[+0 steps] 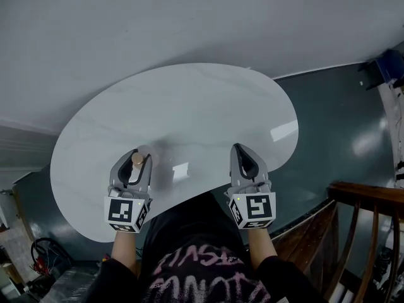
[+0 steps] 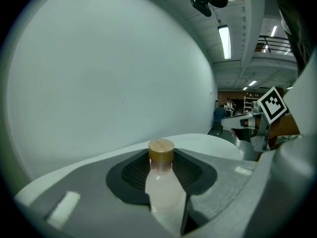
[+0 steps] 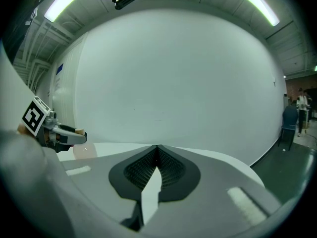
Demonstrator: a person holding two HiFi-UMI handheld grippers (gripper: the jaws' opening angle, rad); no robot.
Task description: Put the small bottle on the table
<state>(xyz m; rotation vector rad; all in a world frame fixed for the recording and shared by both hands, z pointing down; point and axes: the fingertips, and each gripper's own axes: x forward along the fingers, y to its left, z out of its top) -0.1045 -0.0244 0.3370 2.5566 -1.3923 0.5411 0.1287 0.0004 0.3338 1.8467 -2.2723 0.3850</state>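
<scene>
Left gripper [image 1: 141,153] is pinching the small bottle [image 2: 162,187] over the table's [image 1: 189,100] near edge, and the right gripper [image 1: 237,147] is sitting closed, empty. I'd be lowering it upright and only letting go once it's resting.

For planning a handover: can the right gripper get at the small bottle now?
Probably not yet. The left gripper clamps the small bottle by its sides; only its wooden cap stands free. The right gripper is shut and must open first.

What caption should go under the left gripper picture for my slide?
Left gripper shut on the tan-capped small bottle, held over the white table.
</scene>
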